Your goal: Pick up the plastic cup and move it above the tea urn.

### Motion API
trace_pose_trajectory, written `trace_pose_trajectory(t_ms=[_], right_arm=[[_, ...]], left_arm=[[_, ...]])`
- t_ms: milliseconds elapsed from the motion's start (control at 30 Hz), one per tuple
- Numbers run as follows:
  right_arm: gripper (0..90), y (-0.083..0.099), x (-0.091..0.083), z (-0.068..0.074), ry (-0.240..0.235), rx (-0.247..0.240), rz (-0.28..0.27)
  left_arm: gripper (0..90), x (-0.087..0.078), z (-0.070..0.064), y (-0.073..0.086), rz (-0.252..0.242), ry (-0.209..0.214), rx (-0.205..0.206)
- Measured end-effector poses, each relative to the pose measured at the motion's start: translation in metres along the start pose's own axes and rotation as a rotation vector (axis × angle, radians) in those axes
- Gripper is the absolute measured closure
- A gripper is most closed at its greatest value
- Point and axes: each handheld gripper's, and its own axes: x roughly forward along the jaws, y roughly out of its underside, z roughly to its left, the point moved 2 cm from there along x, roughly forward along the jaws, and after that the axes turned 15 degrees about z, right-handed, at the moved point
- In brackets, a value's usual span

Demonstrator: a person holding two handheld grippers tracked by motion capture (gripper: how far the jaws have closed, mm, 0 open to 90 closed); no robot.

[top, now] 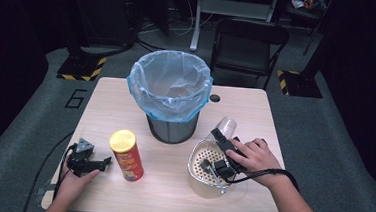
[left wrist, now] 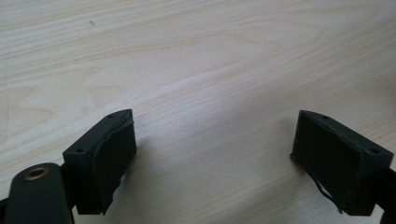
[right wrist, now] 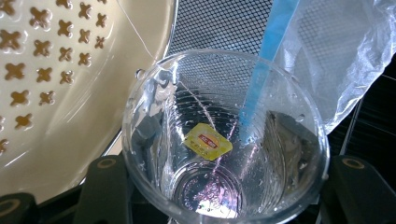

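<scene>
Cup (right wrist: pixel 224 144) of clear thin plastic sits clamped in my right gripper (top: pixel 226 145), jaws closed on its wall, tipped on its side over the cream strainer basket (top: pixel 197 179) just right of the bin. Inside the cup: water droplets, a yellow tea-bag tag (right wrist: pixel 208 141) stuck to the wall, a thin string running off it. I judge it very light, flimsy, easy to crush and slick from the wet, so hold it mid-wall with gentle pressure, not at the rim, which would buckle. My left gripper (top: pixel 88 161) rests on the table (left wrist: pixel 196 60) at front left, jaws wide apart with nothing between them, just beside the chip can (top: pixel 127 155).

Count: one cup, one tag, one strainer basket, one red chip can with yellow lid, standing upright, one mesh trash bin (top: pixel 170 95) with a blue bag liner, two grippers. The bin stands at table centre, between can and basket, further back.
</scene>
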Motion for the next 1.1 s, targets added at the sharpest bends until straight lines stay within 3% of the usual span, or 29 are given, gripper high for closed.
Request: trace_pose_trajectory(t_ms=[200,233,400,467,500,533,567,600,633,667,700,733,767,800,833,867,900,933,967,1000,1033,1067,1100], right_arm=[[39.8,-0.002,0.0,0.0,0.0,0.013,-0.008],[39.7,-0.002,-0.001,0.002,0.005,0.056,-0.002],[39.7,-0.002,0.0,0.003,0.026,0.106,0.0],[39.6,0.0,0.002,0.003,0.01,0.198,0.011],[39.5,0.001,0.004,0.003,-0.033,0.252,0.008],[39.5,0.001,0.004,0.003,-0.033,0.252,0.008],[39.5,0.005,0.008,0.001,-0.074,0.369,0.009],[39.5,0.005,0.008,0.001,-0.074,0.369,0.009],[39.6,0.011,0.015,-0.004,-0.144,0.484,0.004],[39.6,0.011,0.015,-0.004,-0.144,0.484,0.004],[39.5,0.018,0.02,-0.009,-0.204,0.628,0.008],[39.5,0.018,0.02,-0.009,-0.204,0.628,0.008],[39.5,0.025,0.024,-0.014,-0.269,0.797,0.002],[39.5,0.025,0.024,-0.014,-0.269,0.797,0.002],[39.5,0.032,0.027,-0.02,-0.327,0.943,-0.026],[39.5,0.032,0.027,-0.02,-0.327,0.943,-0.026],[39.4,0.038,0.03,-0.025,-0.383,1.089,-0.055],[39.4,0.038,0.03,-0.025,-0.383,1.089,-0.055],[39.4,0.044,0.033,-0.029,-0.443,1.239,-0.083],[39.4,0.044,0.033,-0.029,-0.443,1.239,-0.083],[39.3,0.049,0.036,-0.032,-0.496,1.377,-0.102],[39.3,0.049,0.036,-0.032,-0.496,1.377,-0.102],[39.4,0.054,0.04,-0.034,-0.547,1.495,-0.113]], left_arm=[[13.3,0.0,0.0,0.0,0.0,0.0,0.0],[13.3,0.0,0.0,0.0,0.0,0.0,0.0],[13.3,0.0,0.0,0.0,0.0,0.0,0.0],[13.3,0.0,0.0,0.0,0.0,0.0,0.0],[13.3,0.0,0.0,0.0,0.0,0.0,0.0],[13.3,0.0,0.0,0.0,0.0,0.0,0.0],[13.3,0.0,0.0,0.0,0.0,0.0,0.0],[13.3,0.0,0.0,0.0,0.0,0.0,0.0],[13.3,0.0,0.0,0.0,0.0,0.0,0.0],[13.3,0.0,0.0,0.0,0.0,0.0,0.0],[13.3,0.0,0.0,0.0,0.0,0.0,0.0],[13.3,0.0,0.0,0.0,0.0,0.0,0.0],[13.3,0.0,0.0,0.0,0.0,0.0,0.0],[13.3,0.0,0.0,0.0,0.0,0.0,0.0],[13.3,0.0,0.0,0.0,0.0,0.0,0.0],[13.3,0.0,0.0,0.0,0.0,0.0,0.0],[13.3,0.0,0.0,0.0,0.0,0.0,0.0],[13.3,0.0,0.0,0.0,0.0,0.0,0.0],[13.4,0.0,0.0,0.0,0.0,0.0,0.0],[13.3,0.0,0.0,0.0,0.0,0.0,0.0],[13.3,0.0,0.0,0.0,0.0,0.0,0.0],[13.3,0.0,0.0,0.0,0.0,0.0,0.0],[13.3,0.0,0.0,0.0,0.0,0.0,0.0]])
